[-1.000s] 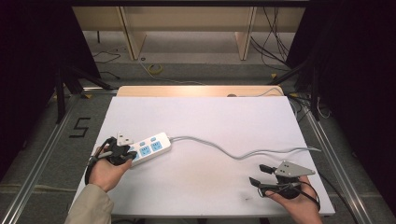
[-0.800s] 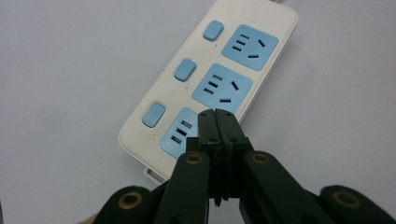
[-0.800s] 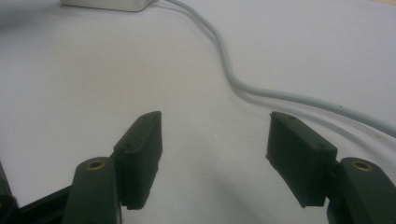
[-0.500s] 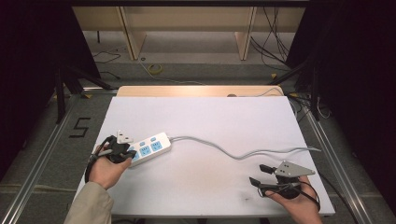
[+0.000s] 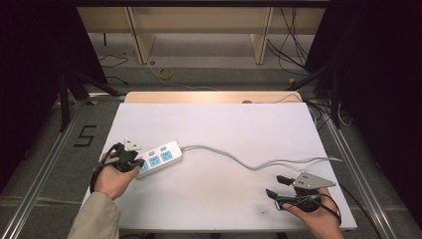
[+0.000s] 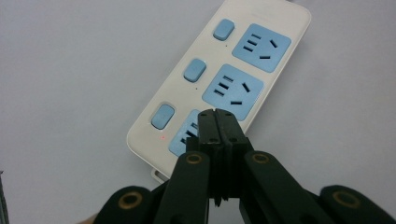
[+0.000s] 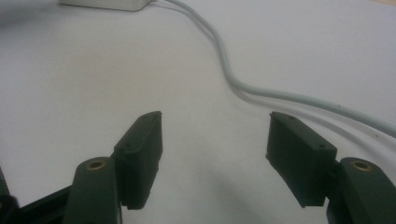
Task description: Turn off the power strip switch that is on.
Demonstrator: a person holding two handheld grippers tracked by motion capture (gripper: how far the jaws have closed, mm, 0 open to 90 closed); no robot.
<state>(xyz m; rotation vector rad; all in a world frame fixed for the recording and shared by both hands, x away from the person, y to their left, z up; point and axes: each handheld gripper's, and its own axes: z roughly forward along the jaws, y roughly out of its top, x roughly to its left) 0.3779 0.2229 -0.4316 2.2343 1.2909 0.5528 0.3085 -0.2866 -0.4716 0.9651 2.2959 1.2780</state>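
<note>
White table, grey floor, wooden shelving behind, dark surroundings

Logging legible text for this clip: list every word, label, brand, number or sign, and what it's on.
"5": black mark on the floor left of the table, readable in the high view.
Power strip: no print or brand legible; blue sockets, blue buttons and a small red light.
Nothing else carries readable text.

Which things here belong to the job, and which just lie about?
In use: white power strip with blue sockets, its grey cable, shut left gripper over it, open right gripper.
Lying about: loose cables on the floor, wooden shelf legs.
</note>
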